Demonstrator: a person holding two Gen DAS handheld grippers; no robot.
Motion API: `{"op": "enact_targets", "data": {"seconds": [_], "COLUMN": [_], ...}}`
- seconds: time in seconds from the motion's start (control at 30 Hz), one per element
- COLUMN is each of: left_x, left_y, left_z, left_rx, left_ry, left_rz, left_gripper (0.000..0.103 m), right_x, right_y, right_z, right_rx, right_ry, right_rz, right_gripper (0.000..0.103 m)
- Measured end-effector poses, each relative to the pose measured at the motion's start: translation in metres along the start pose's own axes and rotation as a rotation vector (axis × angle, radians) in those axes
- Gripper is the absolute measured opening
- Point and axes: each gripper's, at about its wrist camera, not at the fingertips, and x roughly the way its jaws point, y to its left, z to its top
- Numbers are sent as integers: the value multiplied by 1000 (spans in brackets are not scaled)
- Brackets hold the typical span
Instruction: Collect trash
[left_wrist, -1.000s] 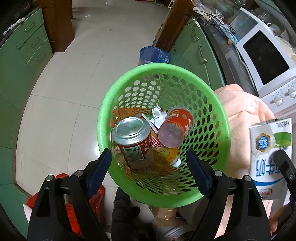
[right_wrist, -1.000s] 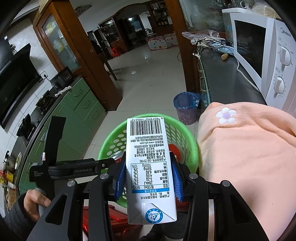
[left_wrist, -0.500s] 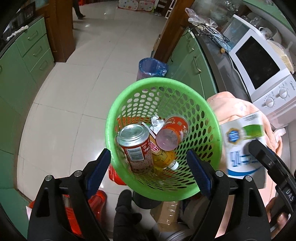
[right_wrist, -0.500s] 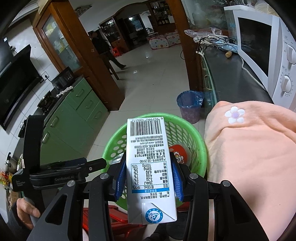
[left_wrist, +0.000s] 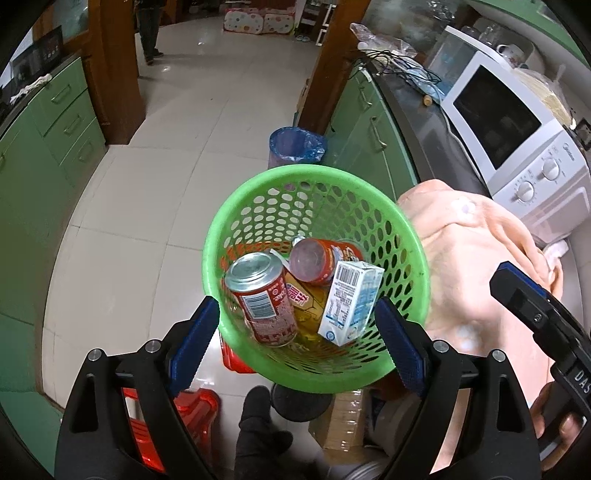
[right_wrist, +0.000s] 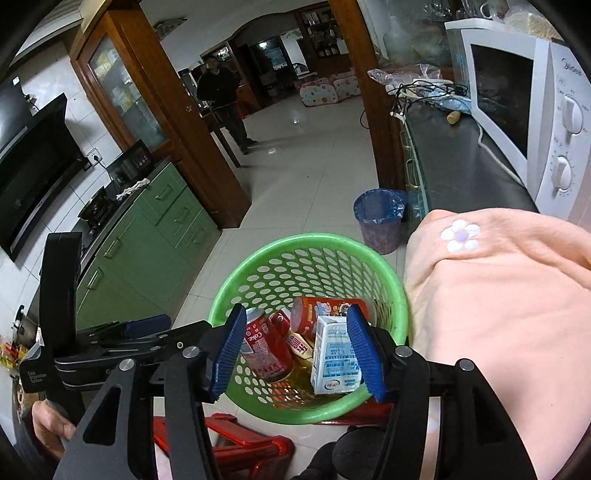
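- The green perforated basket (left_wrist: 406, 236) fills the middle of the left wrist view; its rim sits between the blue pads of the left gripper (left_wrist: 297, 341), whose jaws have just been opening a little further – whether the pads press the basket I cannot tell
- The white and blue milk carton (right_wrist: 334, 356) lies inside the basket at lower centre, tilted against the right wall
- The right gripper (right_wrist: 301, 354) hangs over the basket; its jaws have just been opening and stand apart, nothing pinched, the carton below and free of the pads
- Beside the carton: a red cola can (left_wrist: 260, 297) at the left, an orange tin (left_wrist: 317, 260) behind, a yellow wrapper (left_wrist: 304, 299) between them
- A peach sleeve (right_wrist: 498, 314) covers the right of both views – a white microwave (left_wrist: 513, 122) sits upper right
- A blue-lined bin (right_wrist: 378, 219) stands on the tiled floor just above the basket
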Motion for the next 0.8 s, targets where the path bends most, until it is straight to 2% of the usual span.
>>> {"op": "enact_targets", "data": {"seconds": [0.1, 0.23, 0.4, 0.57, 0.8], "left_x": [-3, -7, -10, -10, -6], "left_y": [-6, -14, -33, -68, -130], "left_z": [-3, -8, -17, -32, -63], "left_rx": [15, 40, 89, 174, 327], "left_ry": [-6, -8, -4, 8, 43], "left_rz": [5, 10, 6, -10, -55], "left_gripper": [85, 87, 90, 93, 94], "right_x": [-11, -29, -54, -79, -120], "right_y": [0, -6, -23, -46, -78], "right_z": [-3, -9, -26, -49, -95], "right_rx": [-13, -17, -2, 50, 116], "right_ry": [-12, -30, -48, -56, -69], "right_rz": [-26, -55, -123, -178, -311], "right_gripper": [64, 66, 74, 78, 85]}}
